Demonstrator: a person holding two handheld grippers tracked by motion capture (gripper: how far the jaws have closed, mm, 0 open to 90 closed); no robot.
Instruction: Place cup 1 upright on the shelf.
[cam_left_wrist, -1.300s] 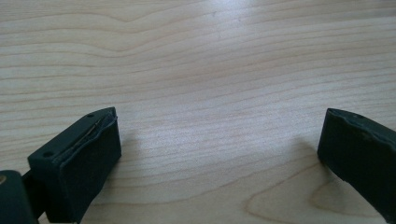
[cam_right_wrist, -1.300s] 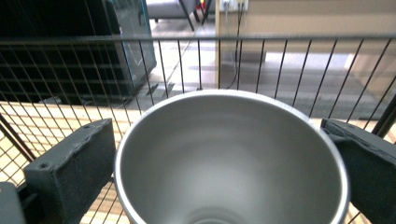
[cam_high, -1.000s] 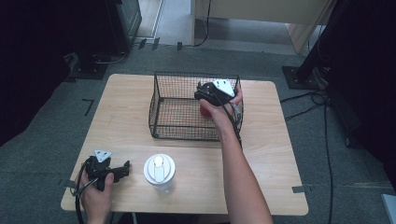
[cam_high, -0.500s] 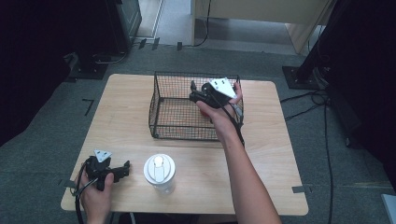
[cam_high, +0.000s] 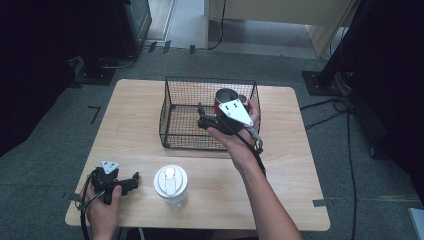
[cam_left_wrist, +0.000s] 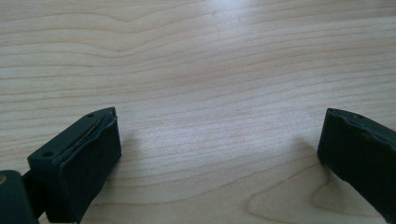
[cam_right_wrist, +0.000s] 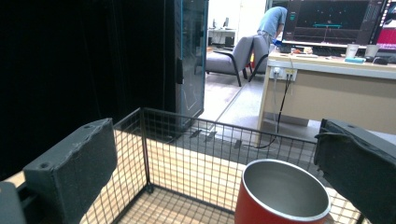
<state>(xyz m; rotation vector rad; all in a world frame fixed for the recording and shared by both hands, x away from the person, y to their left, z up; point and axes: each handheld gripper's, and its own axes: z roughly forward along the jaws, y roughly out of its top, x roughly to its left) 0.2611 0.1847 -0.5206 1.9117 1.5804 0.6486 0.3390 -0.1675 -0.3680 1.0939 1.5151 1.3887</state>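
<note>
The red mug (cam_high: 223, 100) stands upright inside the black wire basket (cam_high: 175, 117), in its far right corner as the high view has it, close to the basket's right and far walls. Its outside is a matt red; its inside is bare, shiny metal, and the mug is empty, its round mouth open upward (cam_right_wrist: 282, 192). In the right gripper view the rim shows as a thin silver ring above the red wall, with the mesh just behind it. The basket is rectangular, open-topped and made of fine black grid, and it sits on the far middle of the light wooden table (cam_high: 135, 105).
</note>
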